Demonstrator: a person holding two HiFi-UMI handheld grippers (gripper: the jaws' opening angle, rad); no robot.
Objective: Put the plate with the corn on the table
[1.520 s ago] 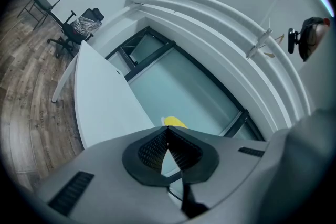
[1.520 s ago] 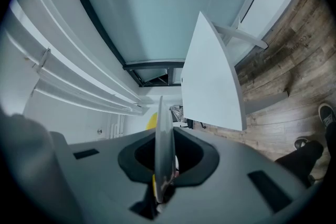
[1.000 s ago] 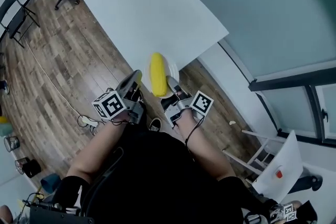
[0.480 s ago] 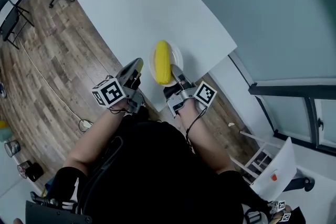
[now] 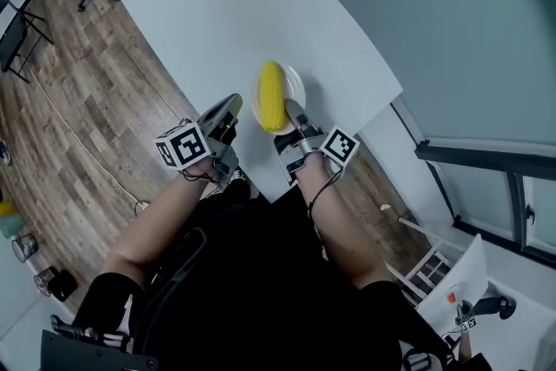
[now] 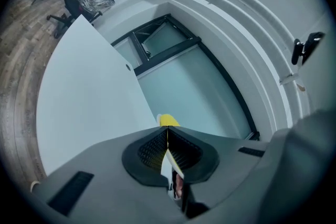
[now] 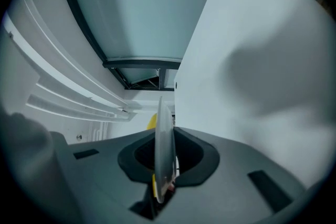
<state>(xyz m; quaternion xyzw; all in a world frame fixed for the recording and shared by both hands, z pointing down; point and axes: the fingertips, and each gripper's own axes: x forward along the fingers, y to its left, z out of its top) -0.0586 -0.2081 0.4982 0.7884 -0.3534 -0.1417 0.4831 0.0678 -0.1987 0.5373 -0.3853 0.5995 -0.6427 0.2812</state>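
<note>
R gripper [image 5: 294,109] pinches rim of plate [image 5: 294,83] w/ corn [image 5: 271,96] at table [image 5: 221,9]'s near edge, close to its right corner, L gripper [image 5: 228,108] just beside w/ jaws pressed together, empty, wide open tabletop beyond.

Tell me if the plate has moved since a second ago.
Yes. Held by the right tool, the plate moved inward from the near edge of the table.

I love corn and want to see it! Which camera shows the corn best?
The head view: the whole yellow corn cob lies on the white plate over the table. The left gripper view shows just its yellow tip; the right gripper view shows a yellow sliver behind the plate's edge.
</note>
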